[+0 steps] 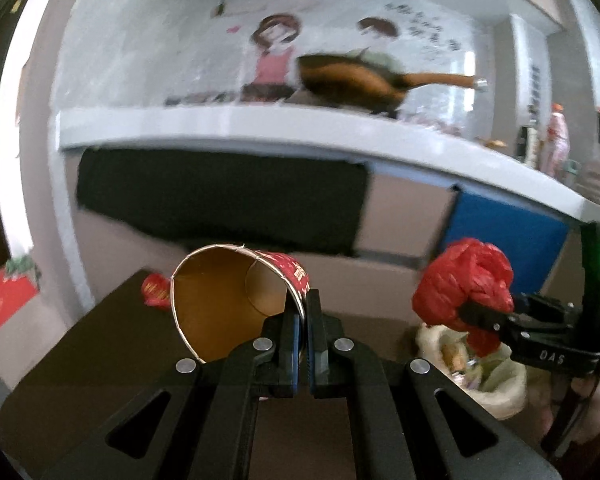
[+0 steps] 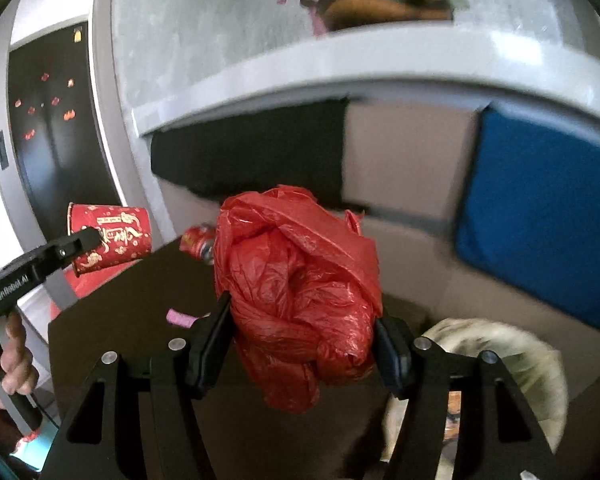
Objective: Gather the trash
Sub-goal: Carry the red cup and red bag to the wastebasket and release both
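Note:
My left gripper (image 1: 303,312) is shut on the rim of a red paper cup (image 1: 224,300) with a brown inside, held on its side above the dark table (image 1: 80,352); the cup also shows in the right wrist view (image 2: 110,236). My right gripper (image 2: 304,340) is shut on a crumpled red plastic bag (image 2: 300,288), held above the table's right part; the bag shows in the left wrist view (image 1: 464,284) too. A crushed red can (image 2: 198,240) lies at the table's far edge. A small pink scrap (image 2: 180,317) lies on the table.
A pale bag-lined trash bin (image 2: 512,364) with rubbish inside stands to the right of the table. Beyond is a grey counter (image 1: 260,124) with a brown pan (image 1: 352,80) on it. A blue panel (image 2: 540,216) is at right.

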`<act>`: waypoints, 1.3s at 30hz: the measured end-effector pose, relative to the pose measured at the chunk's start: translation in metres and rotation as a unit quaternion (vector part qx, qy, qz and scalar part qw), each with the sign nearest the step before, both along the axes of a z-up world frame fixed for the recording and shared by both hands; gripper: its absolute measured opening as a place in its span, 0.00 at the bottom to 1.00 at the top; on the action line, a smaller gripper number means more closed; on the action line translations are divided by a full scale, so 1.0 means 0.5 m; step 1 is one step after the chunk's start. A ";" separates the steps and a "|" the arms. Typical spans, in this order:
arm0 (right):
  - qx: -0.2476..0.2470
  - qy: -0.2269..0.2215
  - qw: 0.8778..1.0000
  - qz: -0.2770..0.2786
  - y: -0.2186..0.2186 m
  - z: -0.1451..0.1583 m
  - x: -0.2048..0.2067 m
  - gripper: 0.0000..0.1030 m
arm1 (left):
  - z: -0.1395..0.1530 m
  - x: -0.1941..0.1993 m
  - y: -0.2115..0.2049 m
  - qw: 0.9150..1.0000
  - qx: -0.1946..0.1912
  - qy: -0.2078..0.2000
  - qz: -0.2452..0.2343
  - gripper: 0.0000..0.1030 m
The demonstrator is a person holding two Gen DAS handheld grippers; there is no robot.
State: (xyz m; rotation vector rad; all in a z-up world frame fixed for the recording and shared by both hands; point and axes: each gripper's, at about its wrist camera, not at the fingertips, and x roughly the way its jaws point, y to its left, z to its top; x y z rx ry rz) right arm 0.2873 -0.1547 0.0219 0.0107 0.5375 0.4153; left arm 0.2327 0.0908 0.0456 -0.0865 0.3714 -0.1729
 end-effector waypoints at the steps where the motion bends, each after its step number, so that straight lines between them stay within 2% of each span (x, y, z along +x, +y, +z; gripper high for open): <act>1: -0.001 -0.010 1.000 -0.006 -0.014 0.015 -0.012 0.58 | 0.012 -0.007 -0.022 1.000 0.002 -0.007 -0.011 0.02; 6: 0.001 -0.058 0.997 -0.041 -0.096 0.085 -0.078 0.58 | 0.064 -0.030 -0.125 0.998 0.002 -0.025 -0.058 0.02; 12: 0.005 -0.089 0.992 -0.085 -0.193 0.130 -0.141 0.58 | 0.106 -0.063 -0.238 0.994 0.016 -0.063 -0.090 0.02; 20: 0.013 -0.100 0.986 -0.131 -0.291 0.148 -0.160 0.58 | 0.102 -0.040 -0.362 0.988 0.012 -0.043 -0.146 0.02; 26: 0.018 -0.088 0.984 -0.152 -0.342 0.130 -0.153 0.58 | 0.070 -0.017 -0.411 0.986 0.015 -0.024 -0.162 0.02; 39: 0.053 -0.040 0.983 -0.170 -0.409 0.034 -0.105 0.58 | -0.031 0.060 -0.461 0.984 0.005 0.039 -0.173 0.02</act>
